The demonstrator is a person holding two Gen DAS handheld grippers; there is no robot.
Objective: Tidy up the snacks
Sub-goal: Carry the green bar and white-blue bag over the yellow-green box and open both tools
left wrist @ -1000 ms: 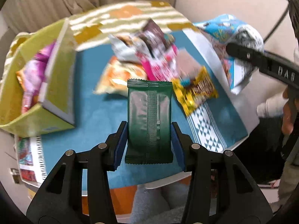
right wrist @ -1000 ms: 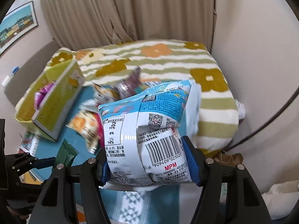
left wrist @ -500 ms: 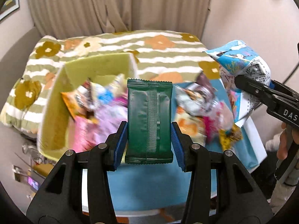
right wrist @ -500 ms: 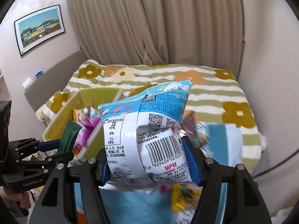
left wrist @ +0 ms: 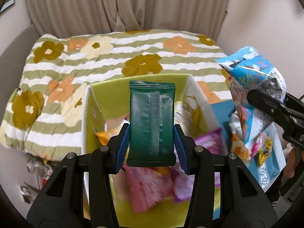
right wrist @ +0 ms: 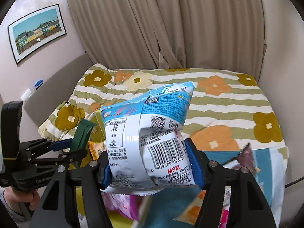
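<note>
My left gripper (left wrist: 151, 148) is shut on a dark green snack packet (left wrist: 151, 123), held upright over the open lime-green box (left wrist: 114, 95). The box holds pink, purple and orange snack packets (left wrist: 148, 186). My right gripper (right wrist: 150, 163) is shut on a puffy blue-and-white snack bag (right wrist: 146, 133) with a barcode. In the left wrist view that blue-and-white bag (left wrist: 252, 87) hangs to the right of the box. In the right wrist view the left gripper (right wrist: 76, 144) with the green packet (right wrist: 82, 134) is at the left.
The box stands on a table with a blue cloth (left wrist: 220, 114); several loose snack packets (left wrist: 252, 150) lie on it to the right. Behind is a bed with a striped floral cover (left wrist: 114, 53), curtains and a framed picture (right wrist: 36, 32). A hand (right wrist: 20, 199) holds the left gripper.
Both grippers swept left from the loose snack pile and rose a little, each keeping its packet. The green box now lies directly under the left gripper.
</note>
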